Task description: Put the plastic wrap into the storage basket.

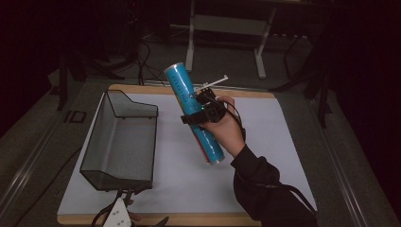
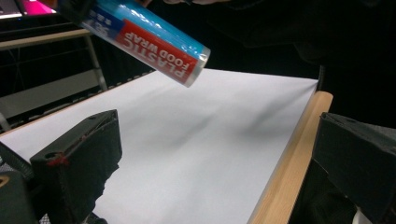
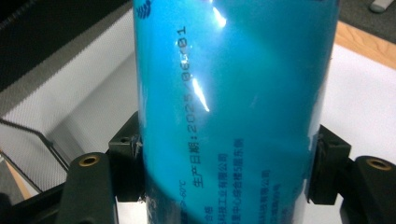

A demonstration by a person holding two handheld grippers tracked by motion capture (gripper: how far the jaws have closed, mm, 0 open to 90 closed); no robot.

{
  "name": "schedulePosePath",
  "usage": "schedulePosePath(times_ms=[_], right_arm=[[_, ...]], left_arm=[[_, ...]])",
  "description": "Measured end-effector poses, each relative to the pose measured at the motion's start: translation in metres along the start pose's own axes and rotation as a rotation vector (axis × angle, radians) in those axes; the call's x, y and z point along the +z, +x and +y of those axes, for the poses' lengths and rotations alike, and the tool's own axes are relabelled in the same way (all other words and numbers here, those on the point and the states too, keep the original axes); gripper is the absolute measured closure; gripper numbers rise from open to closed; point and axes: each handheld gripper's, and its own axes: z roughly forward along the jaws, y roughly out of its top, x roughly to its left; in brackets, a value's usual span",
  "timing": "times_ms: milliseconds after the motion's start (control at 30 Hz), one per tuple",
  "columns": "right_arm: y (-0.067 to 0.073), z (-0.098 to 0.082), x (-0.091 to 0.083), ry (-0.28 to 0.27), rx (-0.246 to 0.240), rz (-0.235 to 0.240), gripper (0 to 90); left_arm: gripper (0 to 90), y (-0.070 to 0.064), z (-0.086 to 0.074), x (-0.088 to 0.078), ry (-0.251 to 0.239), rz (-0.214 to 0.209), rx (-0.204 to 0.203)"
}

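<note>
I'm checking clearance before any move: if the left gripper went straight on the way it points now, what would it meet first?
Probably the white sheet on the table: the left gripper, jaws apart, looks low across it. The plastic wrap roll hangs above that line, though depth is hard to judge.

Roll of plastic wrap point(image 1: 194, 112): bright blue, glossy, dark printed text along body; lower end carries red band with white lettering "PLASTIC FOOD WRAP".
Right gripper point(image 1: 202, 109): black, fingers point(image 3: 127, 161) black with brass-coloured inserts.
Left gripper fingers point(image 2: 79, 161): black, red fleck on edge.
Wire basket point(image 1: 121, 142), left of frame: black mesh.
Tabletop point(image 1: 179, 184): white sheet, light wood border.
Sleeve point(image 1: 265, 189): black.
</note>
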Motion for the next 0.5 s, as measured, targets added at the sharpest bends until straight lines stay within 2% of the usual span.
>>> schedulePosePath(times_ms=[167,267,367,500], right_arm=[[0.009,0.008,0.003,-0.035,0.015,0.036,31.4],[0.015,0.013,0.004,-0.055,0.020,0.028,31.4],[0.018,0.017,0.005,-0.075,0.031,0.041,31.4],[0.029,0.028,0.007,-0.104,0.044,0.048,31.4]], left_arm=[[2.3,0.000,0.000,-0.001,-0.003,-0.002,0.000],[2.3,0.000,0.000,-0.001,-0.001,0.001,0.001],[2.3,0.000,0.000,-0.001,-0.002,0.001,0.000],[2.3,-0.001,0.000,-0.001,0.002,0.003,-0.001]])
